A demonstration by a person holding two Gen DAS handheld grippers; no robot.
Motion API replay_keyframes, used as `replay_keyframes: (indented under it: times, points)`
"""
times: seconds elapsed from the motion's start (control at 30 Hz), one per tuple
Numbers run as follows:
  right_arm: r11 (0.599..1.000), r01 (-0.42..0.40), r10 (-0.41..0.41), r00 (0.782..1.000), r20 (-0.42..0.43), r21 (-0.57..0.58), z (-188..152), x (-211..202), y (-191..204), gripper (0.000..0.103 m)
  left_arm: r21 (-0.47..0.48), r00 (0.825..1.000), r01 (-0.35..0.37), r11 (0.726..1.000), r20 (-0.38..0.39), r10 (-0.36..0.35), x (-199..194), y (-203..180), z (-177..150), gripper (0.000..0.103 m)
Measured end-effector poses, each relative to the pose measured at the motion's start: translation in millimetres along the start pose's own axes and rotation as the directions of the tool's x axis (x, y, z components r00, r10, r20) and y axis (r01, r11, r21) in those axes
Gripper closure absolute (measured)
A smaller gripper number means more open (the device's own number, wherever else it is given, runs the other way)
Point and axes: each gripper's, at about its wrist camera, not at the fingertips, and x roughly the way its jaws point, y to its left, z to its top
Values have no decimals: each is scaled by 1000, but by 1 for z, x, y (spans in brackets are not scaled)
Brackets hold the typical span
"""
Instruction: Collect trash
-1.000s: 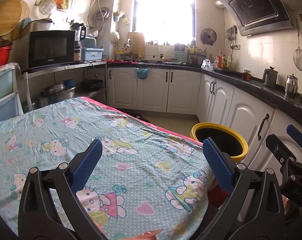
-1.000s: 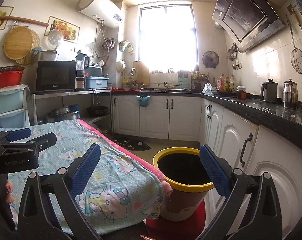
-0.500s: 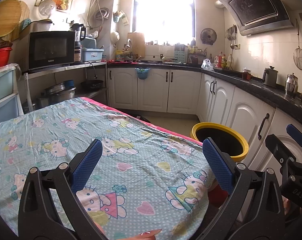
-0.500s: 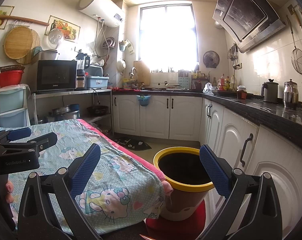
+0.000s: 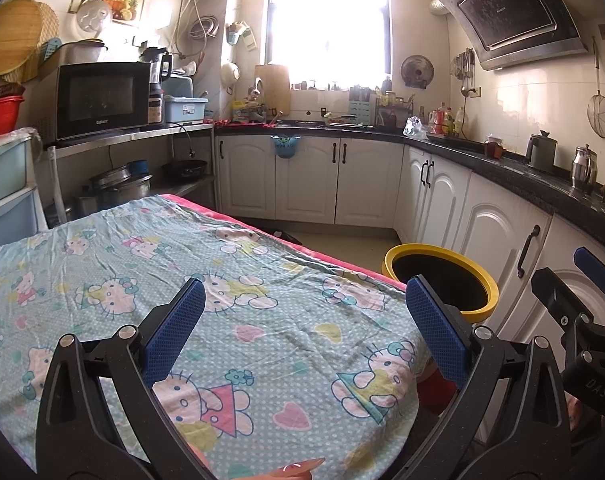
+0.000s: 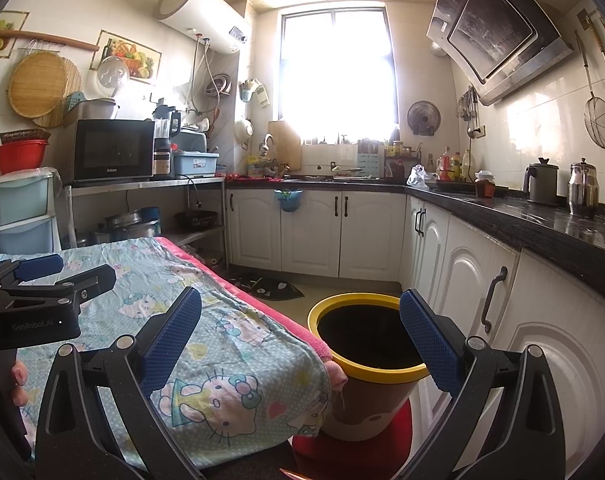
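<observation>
1. Nothing has changed over the last second; the left gripper still hovers above the cartoon-print cloth, jaws spread and empty.
2. The right gripper, jaws likewise spread and empty, stays aimed at the yellow-rimmed bin.
3. The bin stands just beside the cloth-covered worktop's edge; no trash shows on the cloth, so collecting looks finished or not begun; I cannot tell which.

- Strong daylight is admitted through the window in the far wall.
- White cabinets are topped by a dark counter.
- A microwave is kept on a shelf at left.
- A range hood is mounted at upper right.
</observation>
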Motion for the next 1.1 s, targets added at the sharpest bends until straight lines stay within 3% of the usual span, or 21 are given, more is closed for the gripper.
replay_keyframes:
  times: [0.7, 0.83, 0.9, 0.97, 1.0, 1.07, 1.1]
  points:
    - [1000, -20, 20, 1000, -5, -10, -2, 0, 5, 6, 5, 999, -9, 1000, -37, 10, 7, 3, -5, 11]
    - [995, -96, 94, 994, -46, -30, 5, 7, 15, 6, -42, 997, -12, 999, -71, 9, 4, 19, -1, 11]
    - [973, -218, 211, 973, -91, -76, 17, 17, 41, 6, -87, 995, -61, 994, -87, 53, -3, 43, 1, 11]
    - [933, -338, 322, 937, -136, -122, 27, 27, 74, 6, -156, 976, -195, 968, -131, 176, -19, 93, 0, 11]
    - [896, -423, 401, 902, -161, -138, 31, 31, 94, 6, -179, 962, -255, 950, -144, 231, -27, 114, -3, 11]
    - [793, -588, 541, 800, -258, -159, 35, 42, 151, 6, -218, 881, -466, 858, -206, 426, -48, 174, -16, 11]
    - [737, -657, 595, 742, -311, -158, 35, 45, 179, 6, -245, 803, -590, 769, -272, 530, -62, 213, -29, 11]
